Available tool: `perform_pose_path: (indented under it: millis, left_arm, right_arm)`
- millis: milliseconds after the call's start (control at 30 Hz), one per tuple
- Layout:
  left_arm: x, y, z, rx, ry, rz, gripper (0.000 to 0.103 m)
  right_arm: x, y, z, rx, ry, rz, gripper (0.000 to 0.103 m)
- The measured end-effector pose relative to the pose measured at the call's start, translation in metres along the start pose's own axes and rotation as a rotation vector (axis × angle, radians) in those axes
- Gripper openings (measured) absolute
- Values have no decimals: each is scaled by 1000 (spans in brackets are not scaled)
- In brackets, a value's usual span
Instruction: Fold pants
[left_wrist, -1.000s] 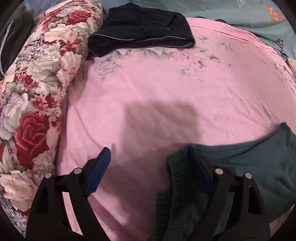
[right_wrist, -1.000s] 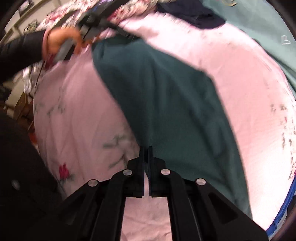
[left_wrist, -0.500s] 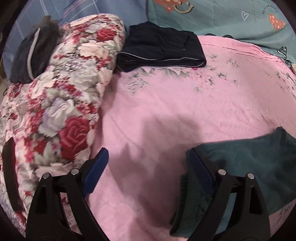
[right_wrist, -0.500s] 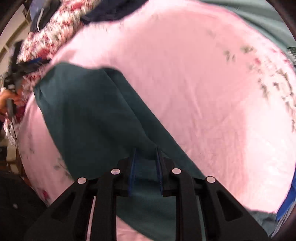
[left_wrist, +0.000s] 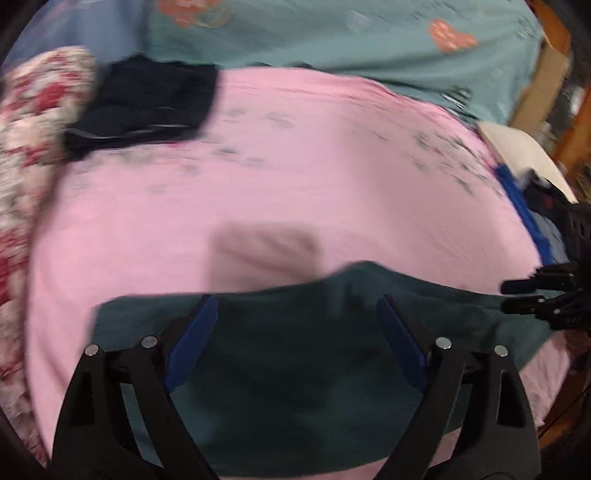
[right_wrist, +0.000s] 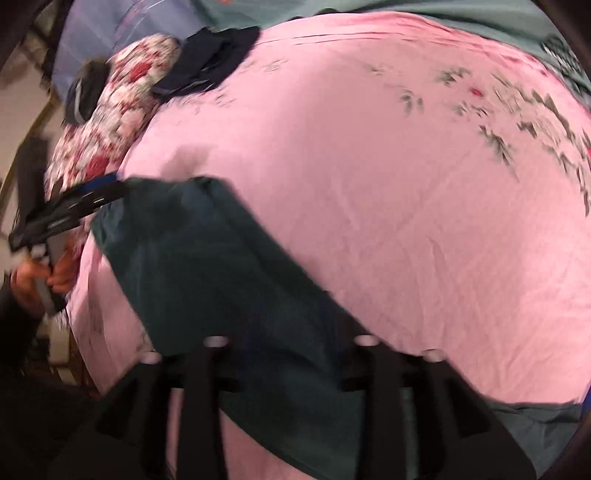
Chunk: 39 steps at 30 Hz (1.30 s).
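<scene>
Lying limp on the pink sheet (left_wrist: 332, 177), teal pants (left_wrist: 295, 369): soft, light, drapey. Both tongs, left gripper (left_wrist: 295, 310) and right gripper (right_wrist: 291, 332), are gaping, released; grab hem edges.

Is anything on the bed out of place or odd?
Nothing stands out. The green pants lie spread on the pink sheet, and folded dark clothes sit at the far edge beside the floral quilt.

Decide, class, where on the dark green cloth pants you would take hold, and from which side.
Grip the dark green cloth pants at the far straight edge, coming down from above. They lie flat on the pink bedsheet, so only an edge lifts free to pinch.
</scene>
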<state>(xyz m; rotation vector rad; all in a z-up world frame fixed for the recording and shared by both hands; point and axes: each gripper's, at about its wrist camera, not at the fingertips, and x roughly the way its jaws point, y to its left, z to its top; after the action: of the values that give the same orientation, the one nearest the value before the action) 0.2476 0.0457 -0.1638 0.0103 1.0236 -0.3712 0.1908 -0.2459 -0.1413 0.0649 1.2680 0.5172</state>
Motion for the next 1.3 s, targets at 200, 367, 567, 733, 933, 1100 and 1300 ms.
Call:
perform_pose_path:
  millis: [200, 367, 567, 733, 933, 1100, 1300]
  left_arm:
    - [71, -27, 9, 58, 108, 55, 88]
    - [78, -29, 24, 62, 43, 165, 78]
    - [85, -31, 28, 18, 20, 219, 80]
    - [41, -30, 19, -5, -27, 255, 87]
    - [8, -72, -7, 30, -27, 136, 90]
    - [34, -129, -41, 39, 92, 37, 90]
    - [37, -165, -61, -5, 138, 15, 90]
  right_arm:
    - [40, 21, 9, -200, 121, -51, 17]
    - [32, 22, 22, -188, 22, -77, 2]
    - [40, 10, 11, -68, -11, -138, 27]
    - [-28, 3, -28, 166, -160, -182, 37]
    - [-120, -71, -115, 436, -208, -475, 37]
    - [-141, -151, -125, 493, -128, -498, 37]
    - [-123, -195, -122, 411, 12, -349, 37]
